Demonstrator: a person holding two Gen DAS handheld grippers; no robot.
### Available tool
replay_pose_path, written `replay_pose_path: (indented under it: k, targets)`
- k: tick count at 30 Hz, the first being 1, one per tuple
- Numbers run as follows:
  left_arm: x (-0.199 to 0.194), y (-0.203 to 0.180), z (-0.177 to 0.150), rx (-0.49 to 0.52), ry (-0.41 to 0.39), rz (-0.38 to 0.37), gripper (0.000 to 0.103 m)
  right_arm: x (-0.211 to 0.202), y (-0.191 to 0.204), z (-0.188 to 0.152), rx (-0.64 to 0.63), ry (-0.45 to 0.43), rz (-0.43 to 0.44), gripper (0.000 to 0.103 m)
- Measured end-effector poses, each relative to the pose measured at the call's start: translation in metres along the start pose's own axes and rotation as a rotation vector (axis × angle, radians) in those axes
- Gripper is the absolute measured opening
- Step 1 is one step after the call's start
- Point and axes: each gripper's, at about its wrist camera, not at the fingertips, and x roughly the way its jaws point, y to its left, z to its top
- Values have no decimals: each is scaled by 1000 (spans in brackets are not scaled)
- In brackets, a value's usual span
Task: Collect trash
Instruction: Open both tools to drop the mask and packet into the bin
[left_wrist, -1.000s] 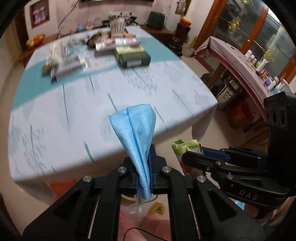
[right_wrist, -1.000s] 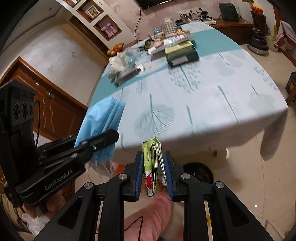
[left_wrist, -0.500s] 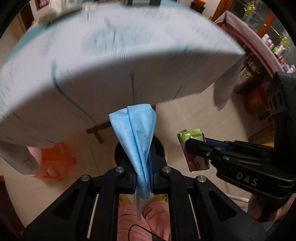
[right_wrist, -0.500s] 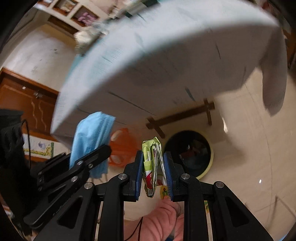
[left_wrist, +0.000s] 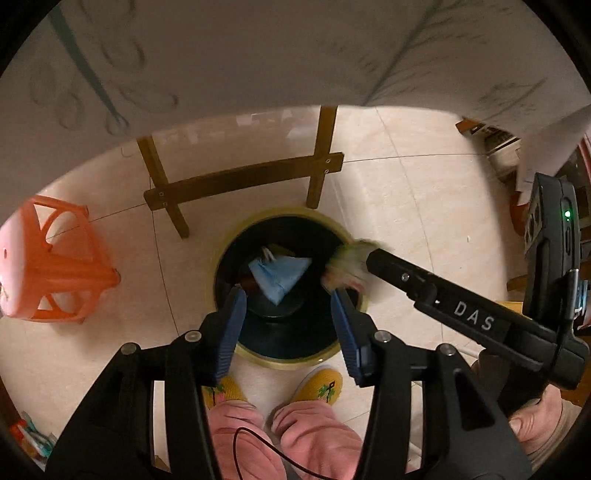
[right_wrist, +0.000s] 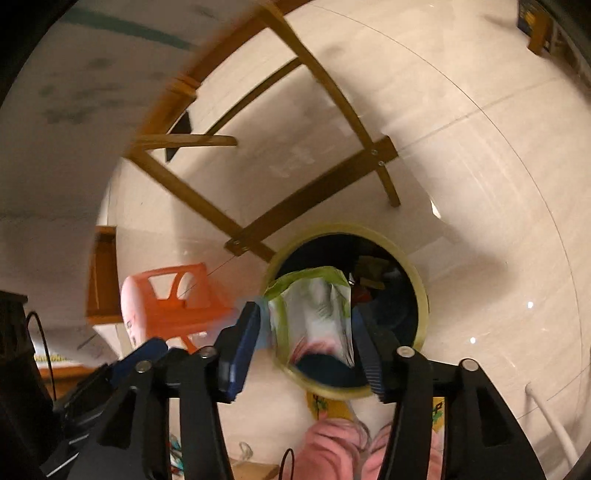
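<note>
My left gripper (left_wrist: 286, 294) points down over a round, black-lined bin with a yellow rim (left_wrist: 288, 363). Its jaws are opening, and the blue face mask (left_wrist: 280, 277) hangs loose below them, dropping into the bin. My right gripper (right_wrist: 307, 313) is also over the bin's yellow rim (right_wrist: 417, 280) with its jaws opening. The green and white wrapper (right_wrist: 314, 308) floats free between them, and the pads no longer press on it. In the left wrist view the wrapper (left_wrist: 347, 263) is a blur at the right gripper's finger (left_wrist: 391, 269).
The bin stands on pale floor tiles under the table, beside its wooden leg frame (left_wrist: 240, 181). The tablecloth (left_wrist: 258, 55) hangs overhead. An orange plastic stool (left_wrist: 62, 273) lies left of the bin. The person's yellow slippers (left_wrist: 321, 384) and pink trousers are just below it.
Both grippers sank from above the table edge to just over the bin. Both sets of jaws came apart, letting go of the mask and the wrapper.
</note>
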Motion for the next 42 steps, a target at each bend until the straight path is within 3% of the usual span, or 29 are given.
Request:
replay_pose_path:
  k: [3, 8, 16, 23, 30, 42]
  targets:
    - [6, 0, 0, 6, 1, 8, 45, 9, -2, 2, -3, -2, -4, 63]
    - [0, 3, 10, 5, -9, 9, 45, 12, 5, 4, -45, -5, -34, 63]
    - [-47, -8, 1, 44, -20, 13, 45, -28, 30, -4, -84, -8, -66, 63]
    - [-135, -17, -5, 59, -47, 12, 45, -102, 58, -14, -108, -14, -74, 63]
    - [-262, -31, -2, 106, -147, 43, 45, -211, 109, -25, -190, -59, -36, 63]
    - [-436, -45, 21, 108, -374, 130, 45, -382, 209, -15, -444, -278, 53, 63]
